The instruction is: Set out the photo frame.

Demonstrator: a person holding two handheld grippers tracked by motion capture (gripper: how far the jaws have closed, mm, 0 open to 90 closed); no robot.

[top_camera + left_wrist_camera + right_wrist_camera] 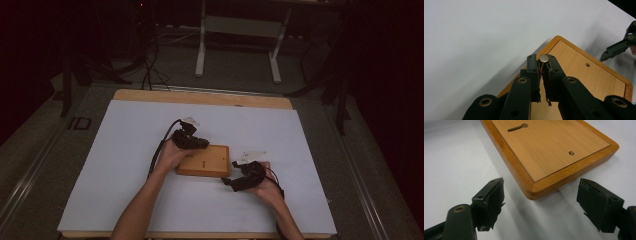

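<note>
Flat rectangular wooden box [205,161] with rounded corners and a keyhole slot lies at centre of the white worktop [125,150]. Left claw [542,65] is closed on a small round silver metal disc [543,58] above the box's corner, probably for placement. Right claw [540,200] stands wide open, empty, facing the near corner, seemingly ready to steady it.

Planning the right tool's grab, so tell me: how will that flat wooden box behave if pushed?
The wooden box looks rigid and lies flat, so it should slide on the smooth white sheet, not tip. Pushed at its corner, it may swivel.
</note>
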